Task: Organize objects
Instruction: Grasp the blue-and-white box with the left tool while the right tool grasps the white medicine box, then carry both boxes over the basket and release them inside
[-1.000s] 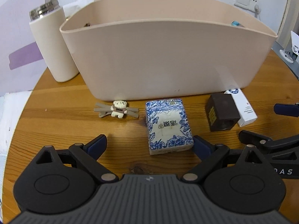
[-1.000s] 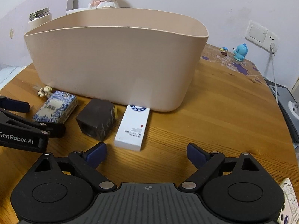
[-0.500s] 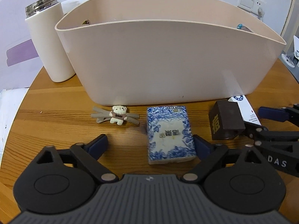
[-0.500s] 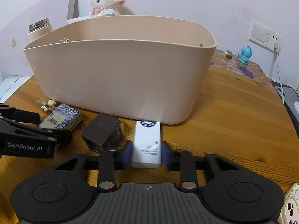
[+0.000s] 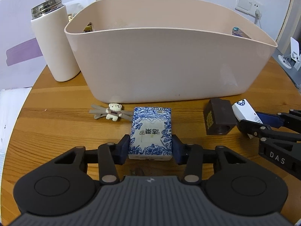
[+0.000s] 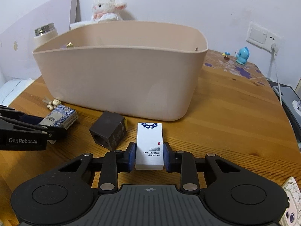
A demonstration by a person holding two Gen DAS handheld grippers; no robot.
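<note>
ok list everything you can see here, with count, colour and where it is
bin: 1, beige, back centre of table
table: 1, brown wood
blue floral box: 1, blue-white, in front of bin
white box: 1, white, right of brown block
brown block: 1, dark brown, between the boxes
bear clip: 1, cream, left of floral box
flask: 1, cream, left of bin
plush lamb: 1, white, behind bin
blue figurine: 1, far right
phone: 1, floral case, right edge
left hand-held gripper: shut on blue floral box
right hand-held gripper: shut on white box
</note>
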